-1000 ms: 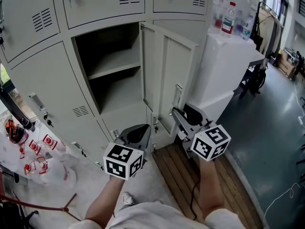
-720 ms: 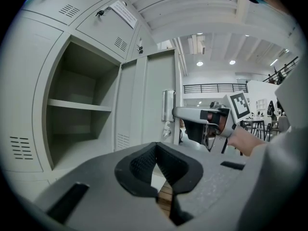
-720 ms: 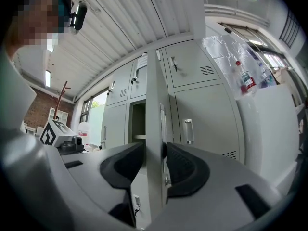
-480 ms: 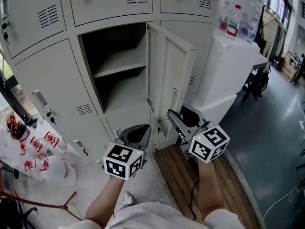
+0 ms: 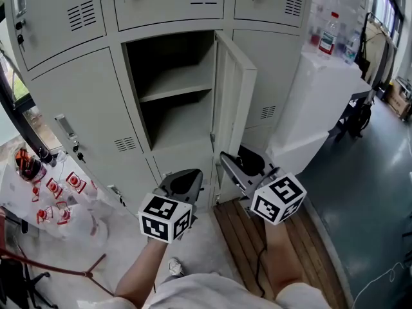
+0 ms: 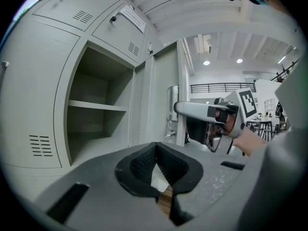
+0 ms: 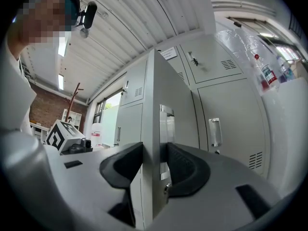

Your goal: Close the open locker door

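I had the right claw (image 7: 155,150) set over the free edge of the locker door (image 7: 153,105). Its own view showed one pad on the inner face and the other against the side that carries the handle (image 7: 166,124), so I judged it clamped on the door rather than merely straddling it. The left claw (image 6: 156,154) hung lower, in front of the locker bank. Its pads met at the tips with nothing between them, and only a sliver of floor showed through the gap behind.

From the head view the door stood far out from the cabinet face, roughly square to it and hinged on the right side of the opening. The compartment (image 5: 170,124) was fully exposed, with its shelf (image 5: 177,90) bare. The right claw met the door low on its outer edge, near the wooden floor boards (image 5: 251,237).

By my reckoning only the first part was done: the door was reached and gripped. The closing itself was all still ahead. I had to swing the panel leftward across the opening until it sat flush with its neighbours, then let go. Nothing was in the doorway to block that swing.
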Action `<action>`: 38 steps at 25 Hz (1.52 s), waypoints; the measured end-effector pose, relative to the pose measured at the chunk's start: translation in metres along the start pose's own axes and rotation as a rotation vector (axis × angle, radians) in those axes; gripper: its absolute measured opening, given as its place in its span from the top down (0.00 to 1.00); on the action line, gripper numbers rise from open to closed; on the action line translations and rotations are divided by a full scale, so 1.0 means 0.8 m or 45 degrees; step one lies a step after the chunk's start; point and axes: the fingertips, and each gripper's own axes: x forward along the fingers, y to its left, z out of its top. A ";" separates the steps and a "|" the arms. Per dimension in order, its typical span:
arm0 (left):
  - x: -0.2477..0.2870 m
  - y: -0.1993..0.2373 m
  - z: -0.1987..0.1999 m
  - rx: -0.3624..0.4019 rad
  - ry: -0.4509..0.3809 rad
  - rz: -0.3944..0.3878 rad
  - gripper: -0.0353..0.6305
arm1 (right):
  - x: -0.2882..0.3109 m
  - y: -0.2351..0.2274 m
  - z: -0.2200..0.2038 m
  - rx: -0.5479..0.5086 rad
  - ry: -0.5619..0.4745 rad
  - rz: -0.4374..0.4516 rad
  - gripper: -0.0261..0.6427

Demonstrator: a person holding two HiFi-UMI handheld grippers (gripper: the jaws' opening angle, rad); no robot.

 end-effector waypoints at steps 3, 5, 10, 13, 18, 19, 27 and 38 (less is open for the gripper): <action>-0.007 0.007 -0.001 -0.005 0.000 0.017 0.94 | 0.007 0.007 -0.001 0.004 -0.001 0.012 0.73; -0.011 0.013 -0.002 -0.007 -0.002 0.031 0.94 | 0.012 0.011 -0.002 0.008 0.002 0.020 0.73; -0.019 0.023 -0.005 -0.009 0.001 0.052 0.94 | 0.025 0.026 -0.004 0.016 0.004 0.067 0.74; -0.023 0.029 -0.005 -0.011 0.001 0.063 0.94 | 0.033 0.033 -0.004 0.021 0.000 0.086 0.75; -0.030 0.042 -0.011 -0.018 0.013 0.090 0.94 | 0.046 0.042 -0.004 0.024 -0.016 0.097 0.75; -0.031 0.045 -0.013 -0.021 0.017 0.095 0.94 | 0.049 0.044 -0.004 0.025 -0.018 0.102 0.75; -0.042 0.073 -0.019 -0.032 0.028 0.149 0.94 | 0.075 0.060 -0.008 0.015 -0.052 0.143 0.74; -0.038 0.097 -0.024 -0.042 0.040 0.154 0.94 | 0.101 0.074 -0.011 -0.014 -0.044 0.181 0.73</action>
